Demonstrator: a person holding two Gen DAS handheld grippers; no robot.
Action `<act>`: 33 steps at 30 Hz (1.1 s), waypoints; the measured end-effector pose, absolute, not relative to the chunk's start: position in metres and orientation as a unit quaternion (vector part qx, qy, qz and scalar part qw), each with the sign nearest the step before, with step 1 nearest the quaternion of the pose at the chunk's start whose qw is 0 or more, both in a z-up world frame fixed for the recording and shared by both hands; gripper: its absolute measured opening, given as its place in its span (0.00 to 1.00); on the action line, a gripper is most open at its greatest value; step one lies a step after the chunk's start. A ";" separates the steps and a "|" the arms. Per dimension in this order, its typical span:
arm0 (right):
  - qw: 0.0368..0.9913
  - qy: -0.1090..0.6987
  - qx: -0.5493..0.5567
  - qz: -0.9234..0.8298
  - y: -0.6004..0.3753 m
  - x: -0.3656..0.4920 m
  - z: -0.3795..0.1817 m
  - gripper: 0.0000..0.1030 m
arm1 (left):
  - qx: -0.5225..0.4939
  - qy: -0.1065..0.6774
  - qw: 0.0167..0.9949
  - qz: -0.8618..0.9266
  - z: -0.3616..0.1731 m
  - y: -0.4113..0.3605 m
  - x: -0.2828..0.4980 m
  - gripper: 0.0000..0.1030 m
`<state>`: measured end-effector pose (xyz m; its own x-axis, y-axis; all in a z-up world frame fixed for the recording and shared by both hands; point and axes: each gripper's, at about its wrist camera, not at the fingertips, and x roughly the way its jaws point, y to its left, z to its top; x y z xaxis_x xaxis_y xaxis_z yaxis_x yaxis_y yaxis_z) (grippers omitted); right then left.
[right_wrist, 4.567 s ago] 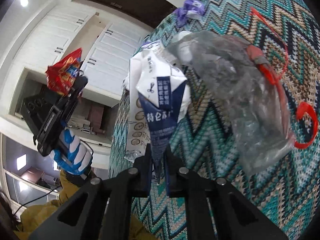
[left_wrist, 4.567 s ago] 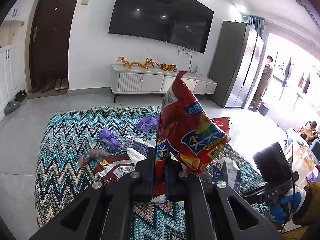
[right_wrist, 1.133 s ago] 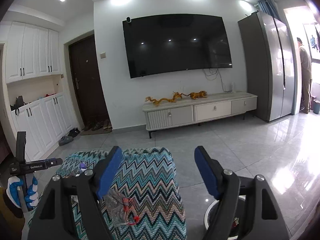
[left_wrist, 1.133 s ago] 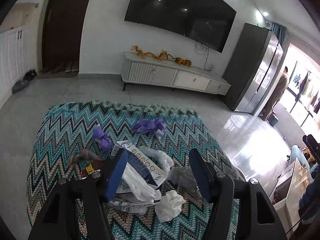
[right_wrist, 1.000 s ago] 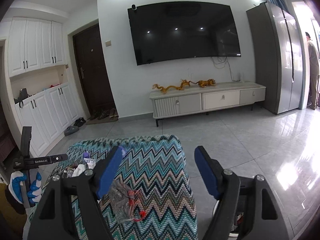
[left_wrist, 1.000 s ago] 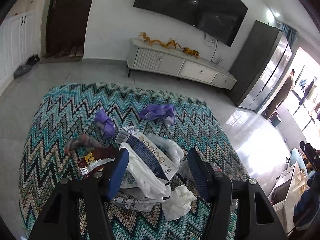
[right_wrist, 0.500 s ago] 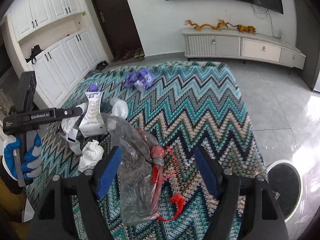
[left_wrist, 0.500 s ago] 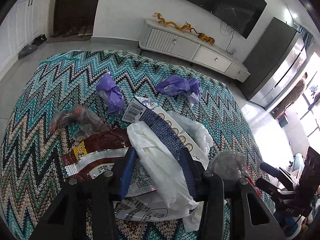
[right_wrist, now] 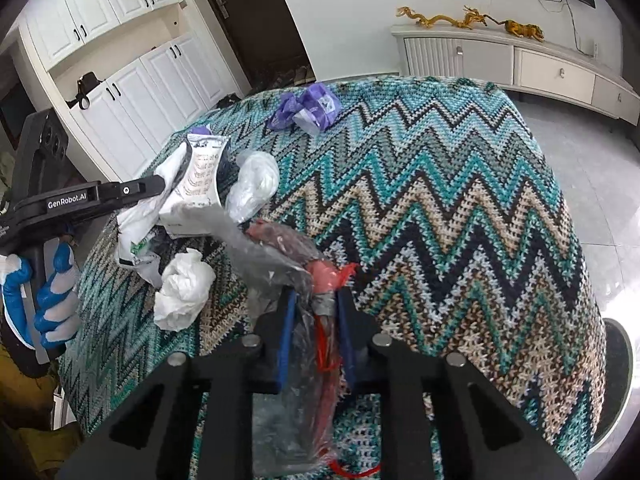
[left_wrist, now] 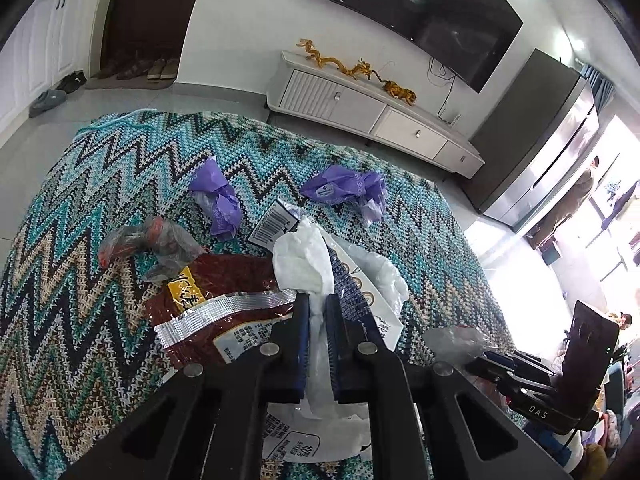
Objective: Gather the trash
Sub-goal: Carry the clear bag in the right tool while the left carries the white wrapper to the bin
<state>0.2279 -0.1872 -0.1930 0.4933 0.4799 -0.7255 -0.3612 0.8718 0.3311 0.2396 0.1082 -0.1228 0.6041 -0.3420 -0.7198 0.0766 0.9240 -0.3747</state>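
Trash lies on a zigzag-knit cloth (left_wrist: 100, 184). My left gripper (left_wrist: 316, 304) is shut on a white plastic bag (left_wrist: 304, 264) that lies over a blue-and-white carton (left_wrist: 352, 280) and beside a dark red snack wrapper (left_wrist: 224, 292). My right gripper (right_wrist: 316, 300) is shut on a clear plastic bag with red strings (right_wrist: 280, 256) at the cloth's near edge. In the right wrist view the left gripper (right_wrist: 156, 184) holds the white bag (right_wrist: 136, 220) next to the carton (right_wrist: 200, 176).
Two crumpled purple wrappers (left_wrist: 218, 200) (left_wrist: 344, 188) and a clear crumpled bag (left_wrist: 152, 240) lie farther back. A white tissue wad (right_wrist: 184, 288) lies between the grippers. A bin rim (right_wrist: 620, 372) shows on the floor at right. A TV cabinet (left_wrist: 372, 108) stands behind.
Both grippers came down to the cloth and closed: the left on the white plastic bag, the right on the clear bag with red strings. Earlier both were open and empty.
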 end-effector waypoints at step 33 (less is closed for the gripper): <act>0.979 0.168 0.053 0.098 -0.325 0.066 0.069 0.15 | -0.041 0.229 0.923 -0.307 0.127 -0.053 0.146 0.08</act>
<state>0.0658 -0.3247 0.0690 0.9245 0.2103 -0.3180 -0.1745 0.9750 0.1376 0.1463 -0.0532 0.1265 0.7069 -0.5848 -0.3979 0.5469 0.8087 -0.2169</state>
